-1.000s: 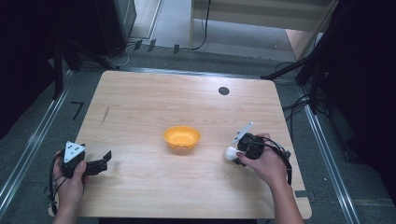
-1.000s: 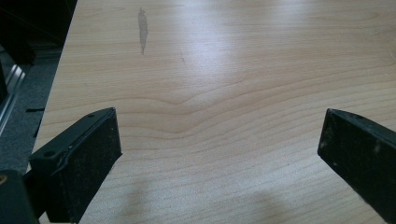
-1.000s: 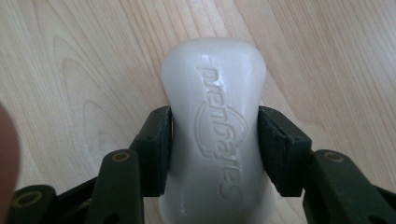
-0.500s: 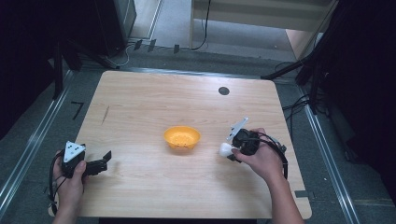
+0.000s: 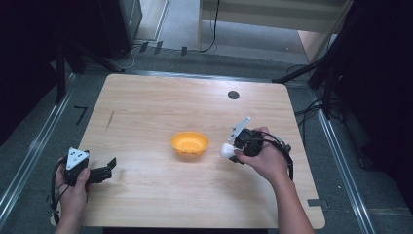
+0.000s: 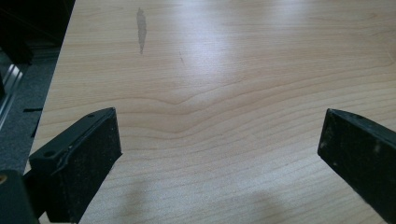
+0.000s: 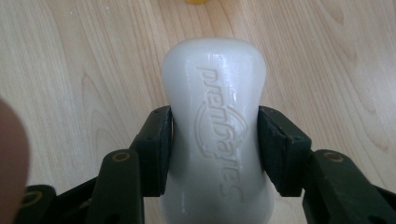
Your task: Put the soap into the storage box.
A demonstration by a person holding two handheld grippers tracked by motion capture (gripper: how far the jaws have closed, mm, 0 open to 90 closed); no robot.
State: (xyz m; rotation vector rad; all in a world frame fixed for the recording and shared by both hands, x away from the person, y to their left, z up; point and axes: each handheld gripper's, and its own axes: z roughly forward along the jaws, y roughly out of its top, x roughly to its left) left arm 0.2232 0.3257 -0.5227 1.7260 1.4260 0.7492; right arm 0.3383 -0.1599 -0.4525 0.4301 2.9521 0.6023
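The light wooden surface [image 5: 146, 107] carries an orange bowl [image 5: 190, 144], which stands upright near its middle. A round black disc [image 5: 233, 95] lies flat on the wood well beyond the bowl, towards the far edge and a little to the right. A short dark streak [image 5: 111, 119] marks the wood well to the left of the bowl. On the grey floor [image 5: 44, 146] left of the bowl's side of the surface sits a black angled tape mark [image 5: 81, 113]. Black cables [image 5: 311, 109] trail over the floor to the right of the bowl, and a pale wooden cabinet [image 5: 272, 19] stands far behind it.
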